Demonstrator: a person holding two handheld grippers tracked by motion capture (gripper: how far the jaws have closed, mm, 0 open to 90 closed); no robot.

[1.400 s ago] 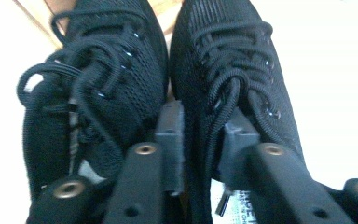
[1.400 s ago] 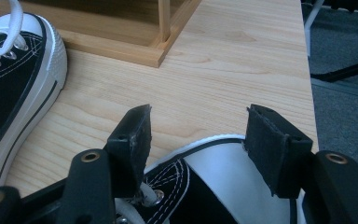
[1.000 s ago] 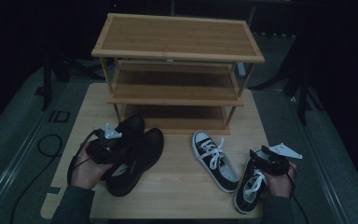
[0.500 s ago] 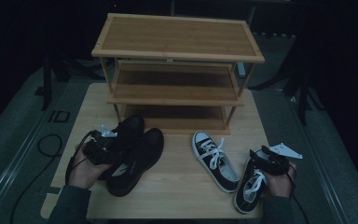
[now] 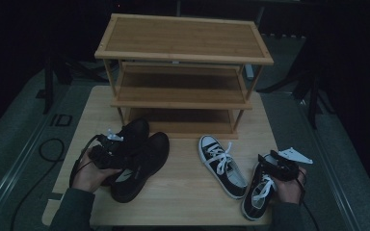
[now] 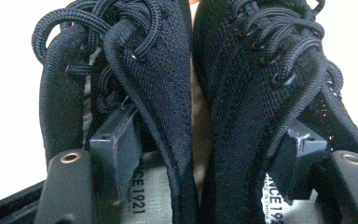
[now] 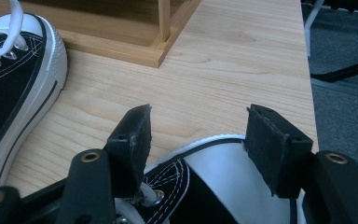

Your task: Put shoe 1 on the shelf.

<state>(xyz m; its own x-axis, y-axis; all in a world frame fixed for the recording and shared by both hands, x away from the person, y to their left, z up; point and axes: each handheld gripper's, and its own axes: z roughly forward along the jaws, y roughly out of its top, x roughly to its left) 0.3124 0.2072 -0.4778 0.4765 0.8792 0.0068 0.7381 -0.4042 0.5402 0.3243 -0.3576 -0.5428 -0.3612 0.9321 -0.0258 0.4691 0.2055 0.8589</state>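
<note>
Shoes lie in two pairs on the wooden surface (image 5: 183,192) in front of a three-tier bamboo shoe rack (image 5: 183,62). At the left, the black knit pair (image 5: 139,154) sits side by side, touching, toes toward the rack. The left tool (image 5: 107,150) hangs over their heel ends, and in the left gripper view its jaws have just been opening: one pad stands inside each shoe's mouth, the two inner collars between them, spread and not pressing. These shoes look soft and light; the knit uppers (image 6: 168,84) would fold under a pinch, so the two adjoining collar walls, taken together near the insole labels, seem the firmest hold, clear of the loose laces (image 6: 98,28), which could snag.

Right of centre, a black canvas sneaker with white laces (image 5: 221,166) lies alone, apart from both tools. At the far right, its mate (image 5: 260,187) lies near the surface's edge with the right tool (image 5: 270,166) over it. The right gripper view shows those jaws spread, straddling the white rubber toe cap (image 7: 233,177) without clamping. The rubber is stiff and likely slick; the canvas side wall or heel rim would probably hold better.
</note>
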